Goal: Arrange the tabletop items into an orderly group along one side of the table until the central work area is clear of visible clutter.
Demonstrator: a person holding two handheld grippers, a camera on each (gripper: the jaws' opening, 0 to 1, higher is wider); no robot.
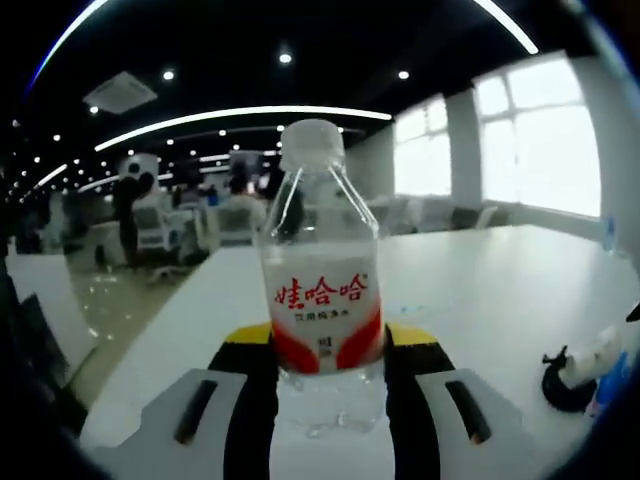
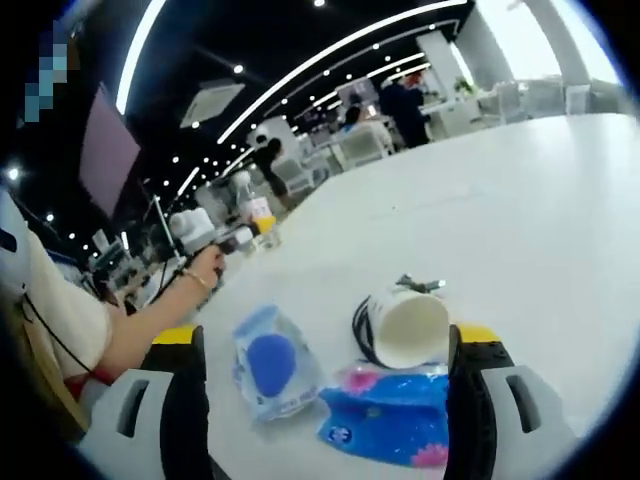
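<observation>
The left gripper (image 1: 330, 395) clamps the bottle (image 1: 322, 290) low, so it may tip; the right gripper (image 2: 325, 400) is wide.

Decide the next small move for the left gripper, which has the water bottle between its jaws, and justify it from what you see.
Probably carry the water bottle over beside the white cup and blue packet and set it upright. The left gripper appears closed on it, while those items already lie together on the table.
</observation>
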